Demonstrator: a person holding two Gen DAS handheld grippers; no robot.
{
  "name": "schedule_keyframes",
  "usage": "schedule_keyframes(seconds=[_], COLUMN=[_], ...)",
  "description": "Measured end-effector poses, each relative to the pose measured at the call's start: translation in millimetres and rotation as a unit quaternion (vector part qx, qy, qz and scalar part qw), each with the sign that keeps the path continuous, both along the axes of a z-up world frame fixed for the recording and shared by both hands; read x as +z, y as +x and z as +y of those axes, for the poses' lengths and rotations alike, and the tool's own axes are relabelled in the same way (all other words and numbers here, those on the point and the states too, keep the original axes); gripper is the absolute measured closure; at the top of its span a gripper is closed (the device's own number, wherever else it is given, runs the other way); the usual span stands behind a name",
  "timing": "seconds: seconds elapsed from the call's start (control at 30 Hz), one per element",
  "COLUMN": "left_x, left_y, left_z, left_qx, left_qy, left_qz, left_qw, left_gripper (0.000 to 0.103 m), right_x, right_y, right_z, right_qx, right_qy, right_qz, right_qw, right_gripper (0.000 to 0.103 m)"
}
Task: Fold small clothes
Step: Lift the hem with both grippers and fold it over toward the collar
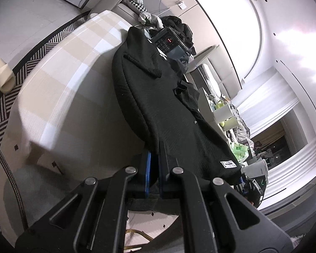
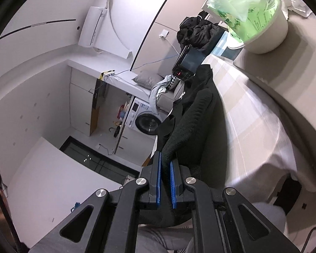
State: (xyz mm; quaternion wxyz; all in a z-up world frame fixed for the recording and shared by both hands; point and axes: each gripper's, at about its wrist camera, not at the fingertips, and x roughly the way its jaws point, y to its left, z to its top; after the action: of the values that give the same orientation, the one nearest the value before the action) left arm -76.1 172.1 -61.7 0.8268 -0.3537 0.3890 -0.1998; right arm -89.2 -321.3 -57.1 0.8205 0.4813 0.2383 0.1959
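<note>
A black knitted garment (image 1: 162,105) hangs stretched between my two grippers, lifted above the checked beige tablecloth (image 1: 73,67). My left gripper (image 1: 155,154) is shut on one edge of it, the blue pads pressed on the fabric. A white label (image 1: 228,164) shows near its lower right edge. In the right wrist view my right gripper (image 2: 166,164) is shut on another edge of the same garment (image 2: 191,130), which runs away from the pads toward the left gripper's body (image 2: 187,65).
A pile of dark clothes (image 2: 198,33) lies at the table's far end. A white bucket with a green plastic bag (image 2: 252,10) stands on the table. A beige slipper (image 1: 2,73) lies on the striped rug. A washing machine (image 2: 145,120) stands beyond.
</note>
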Motion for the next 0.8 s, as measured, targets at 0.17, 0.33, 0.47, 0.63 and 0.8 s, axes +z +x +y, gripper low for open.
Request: schedule_keyframes(seconds=[0.17,0.33,0.47,0.63,0.8], left_x=[11.2,31.7,54.6,85.1,98.8], left_y=[-25.5,-32.1,-9.5,57.4,145.1], left_z=[3.3,17.0,26.3,32.7,40.4], left_qx=[0.001,0.019,0.03,0.041,0.064], left_qy=[0.0,-0.011,-0.03,-0.037,-0.054], left_qz=[-0.003,-0.031,-0.075,-0.123,-0.146], left_qw=[1.0,0.9993,0.9963,0.9909,0.9857], left_gripper=[0.1,0.1,0.1,0.1,0.1], right_x=[15.4,38.3,55.2,75.2,90.0], right_y=[-28.2,-43.7,-26.7,41.1,116.6], right_z=[0.6,1.5,-1.0,-13.5,-22.6], right_qx=[0.015,0.019,0.002,-0.046,-0.09], right_qy=[-0.017,-0.039,-0.033,-0.035,-0.037], right_qz=[-0.012,-0.04,-0.06,-0.061,-0.059], right_qw=[1.0,0.998,0.998,0.996,0.993], right_gripper=[0.096,0.096,0.096,0.096,0.096])
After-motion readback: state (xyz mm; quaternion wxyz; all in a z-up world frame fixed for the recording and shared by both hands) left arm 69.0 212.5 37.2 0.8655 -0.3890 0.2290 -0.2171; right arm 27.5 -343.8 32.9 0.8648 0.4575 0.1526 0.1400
